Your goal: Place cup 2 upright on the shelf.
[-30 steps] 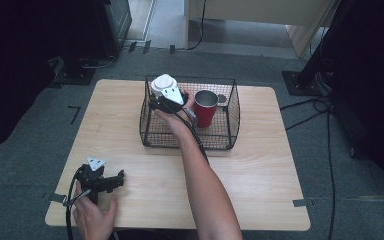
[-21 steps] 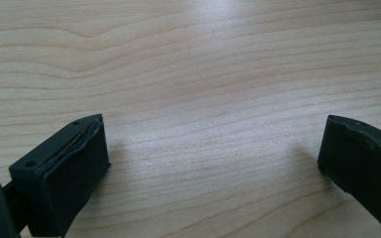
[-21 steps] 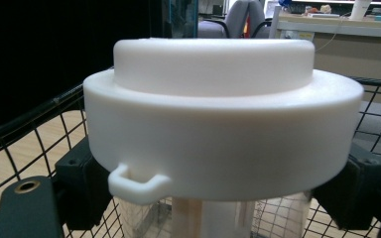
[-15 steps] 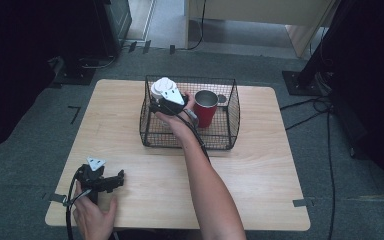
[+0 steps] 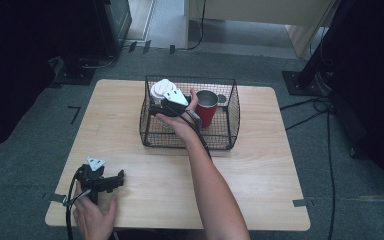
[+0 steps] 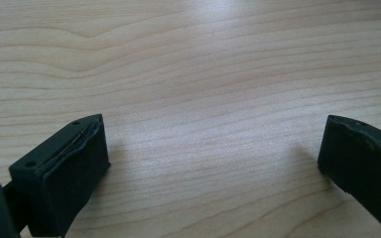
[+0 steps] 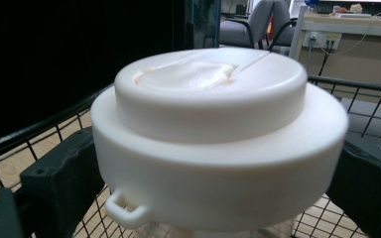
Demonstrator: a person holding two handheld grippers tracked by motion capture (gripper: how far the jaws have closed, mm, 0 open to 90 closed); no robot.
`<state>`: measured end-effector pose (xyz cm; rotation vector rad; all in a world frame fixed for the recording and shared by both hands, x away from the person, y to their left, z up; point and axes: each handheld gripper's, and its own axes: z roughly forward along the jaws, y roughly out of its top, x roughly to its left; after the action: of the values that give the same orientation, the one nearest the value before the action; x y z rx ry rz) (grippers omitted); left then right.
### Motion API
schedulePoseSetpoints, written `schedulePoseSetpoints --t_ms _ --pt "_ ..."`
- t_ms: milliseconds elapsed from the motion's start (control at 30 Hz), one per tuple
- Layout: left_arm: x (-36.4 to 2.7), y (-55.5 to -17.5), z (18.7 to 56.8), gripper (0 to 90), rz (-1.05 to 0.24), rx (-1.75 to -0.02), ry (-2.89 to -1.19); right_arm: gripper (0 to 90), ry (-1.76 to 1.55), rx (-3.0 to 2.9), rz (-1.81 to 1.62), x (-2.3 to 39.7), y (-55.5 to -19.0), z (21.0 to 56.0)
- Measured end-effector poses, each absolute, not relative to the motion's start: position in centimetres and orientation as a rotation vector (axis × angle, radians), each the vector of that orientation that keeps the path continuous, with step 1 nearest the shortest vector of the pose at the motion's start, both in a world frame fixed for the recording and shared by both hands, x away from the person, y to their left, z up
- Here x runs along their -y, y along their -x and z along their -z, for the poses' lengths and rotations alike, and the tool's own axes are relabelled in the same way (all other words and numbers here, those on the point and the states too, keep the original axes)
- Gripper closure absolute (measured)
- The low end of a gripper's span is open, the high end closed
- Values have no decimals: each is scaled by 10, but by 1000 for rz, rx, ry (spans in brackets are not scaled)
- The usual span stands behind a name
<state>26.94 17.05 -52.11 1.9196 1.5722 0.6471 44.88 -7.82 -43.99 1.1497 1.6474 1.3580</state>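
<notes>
A black wire basket (image 5: 190, 136) stands at the table's far middle. Inside it a red mug (image 5: 207, 109) with a shiny inside stands at the right. At the basket's left is a container with a wide white lid (image 5: 161, 90) (image 7: 218, 124). My right gripper (image 5: 159, 106) (image 7: 213, 191) reaches into the basket. Its jaws have just been opening and stand close on either side of the lid, which is still between them. My left gripper (image 5: 116, 179) (image 6: 213, 163) lies on the table near the front left corner, open over bare wood.
The wooden table (image 5: 260, 170) has free room in front of the basket and to both sides. The right forearm (image 5: 207, 185) crosses the table's middle. Cables and dark stands (image 5: 320, 80) sit on the floor around the table.
The right hand and the white-lidded container have sunk slightly in the basket. The left hand and its gripper have not moved.
</notes>
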Motion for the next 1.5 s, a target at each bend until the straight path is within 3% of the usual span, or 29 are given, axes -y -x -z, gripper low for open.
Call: schedulePoseSetpoints --t_ms 967,1500 --pt "-171 -269 521 0 -647 -1571 -1924 28 -1113 -1536 -1482 91 -440 398" --pt "-171 -269 521 0 -647 -1572 -1920 28 -1081 -1528 -1485 110 -418 388"
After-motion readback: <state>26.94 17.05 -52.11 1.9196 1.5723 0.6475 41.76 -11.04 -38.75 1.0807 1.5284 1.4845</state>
